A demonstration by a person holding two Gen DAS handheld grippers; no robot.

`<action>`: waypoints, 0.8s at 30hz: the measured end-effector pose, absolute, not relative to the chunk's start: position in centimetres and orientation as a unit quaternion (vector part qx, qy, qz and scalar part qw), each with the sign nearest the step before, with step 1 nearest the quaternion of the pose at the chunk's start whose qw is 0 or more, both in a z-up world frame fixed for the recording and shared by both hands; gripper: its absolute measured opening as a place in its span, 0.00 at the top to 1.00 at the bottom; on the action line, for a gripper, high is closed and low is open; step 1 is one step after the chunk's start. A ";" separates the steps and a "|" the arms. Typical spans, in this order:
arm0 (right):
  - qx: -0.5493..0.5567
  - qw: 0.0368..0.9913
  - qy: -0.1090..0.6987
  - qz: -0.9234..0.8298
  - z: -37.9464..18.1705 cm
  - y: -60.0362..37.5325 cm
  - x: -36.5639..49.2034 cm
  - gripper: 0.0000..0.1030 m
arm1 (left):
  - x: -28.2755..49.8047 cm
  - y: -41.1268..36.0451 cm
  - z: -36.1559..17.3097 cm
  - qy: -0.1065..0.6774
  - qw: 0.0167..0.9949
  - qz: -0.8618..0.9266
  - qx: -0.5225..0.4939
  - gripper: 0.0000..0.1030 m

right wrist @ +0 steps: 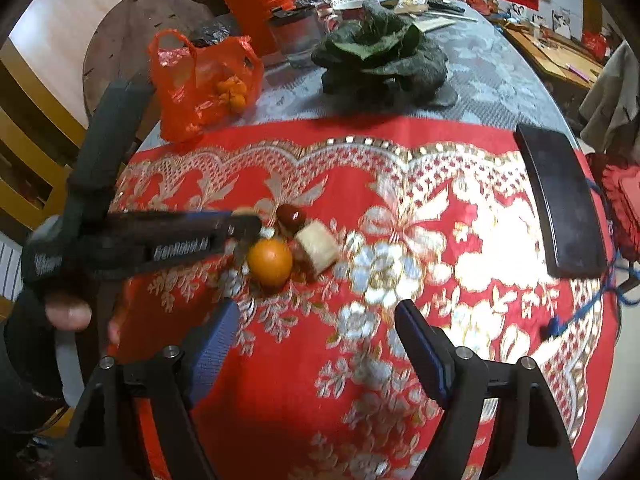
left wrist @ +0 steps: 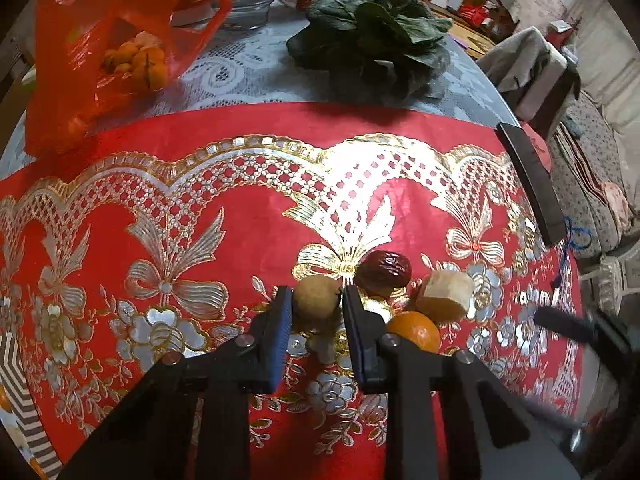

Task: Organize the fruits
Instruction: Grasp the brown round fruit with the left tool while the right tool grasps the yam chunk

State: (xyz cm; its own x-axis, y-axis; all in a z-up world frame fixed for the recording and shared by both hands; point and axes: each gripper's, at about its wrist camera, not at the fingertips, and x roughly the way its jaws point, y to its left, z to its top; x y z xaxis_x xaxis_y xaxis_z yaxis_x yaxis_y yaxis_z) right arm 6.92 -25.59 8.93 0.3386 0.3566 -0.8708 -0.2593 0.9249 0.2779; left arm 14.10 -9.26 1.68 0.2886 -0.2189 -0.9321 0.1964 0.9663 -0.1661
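**Left claw clamped on the tan fruit, right claw wide over the cloth**

From your left wrist camera, your left gripper (left wrist: 317, 300) has its two blue pads pressed against either side of a small round tan fruit (left wrist: 316, 295), so it is holding that fruit just above the red and gold cloth (left wrist: 160, 184). Just to its right lie a wrinkled red date (left wrist: 383, 268), a pale cut banana piece (left wrist: 444, 294) and an orange (left wrist: 414, 330), clustered close together. Farther back sit a red plastic bag (left wrist: 120, 40) with more oranges inside and a bunch of dark leafy greens (left wrist: 376, 40). A black phone (left wrist: 528, 184) rests at the cloth's right edge.

From your right wrist camera, your right gripper (right wrist: 316, 344) hangs with its jaws spread wide and nothing between them, above the cloth and near the orange (right wrist: 270, 262). The banana piece (right wrist: 318, 246) and date (right wrist: 291, 215) lie just beyond it. Your left gripper (right wrist: 244, 226) reaches in from the left, blurred, its tip next to the date.
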 end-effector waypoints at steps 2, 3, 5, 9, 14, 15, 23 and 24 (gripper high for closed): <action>0.028 0.815 0.546 0.191 8.5 -25.3 7.8 0.32 | 13.8 -8.8 1.7 0.582 0.802 -0.133 -0.013 0.76; 0.016 0.814 0.548 0.192 8.2 -25.0 8.3 0.36 | 13.6 -8.6 1.8 0.583 0.801 -0.132 -0.015 0.76; -0.008 0.813 0.548 0.197 7.7 -24.4 9.1 0.41 | 13.3 -8.0 2.0 0.584 0.801 -0.129 -0.021 0.76; -0.020 0.805 0.555 0.209 6.9 -23.9 10.5 0.42 | 12.5 -6.8 2.4 0.585 0.802 -0.120 -0.028 0.76; -0.055 0.788 0.566 0.234 5.7 -22.2 11.6 0.72 | 11.9 -6.0 2.7 0.588 0.800 -0.114 -0.035 0.76; -0.059 0.789 0.563 0.238 5.7 -21.8 11.7 0.77 | 11.8 -5.9 2.7 0.587 0.801 -0.112 -0.035 0.76; -0.059 0.799 0.553 0.229 7.2 -22.1 10.2 0.78 | 10.5 -4.8 3.2 0.585 0.803 -0.101 -0.046 0.76; -0.052 0.800 0.553 0.225 7.5 -22.3 10.0 0.78 | 10.4 -4.8 3.3 0.585 0.804 -0.099 -0.046 0.76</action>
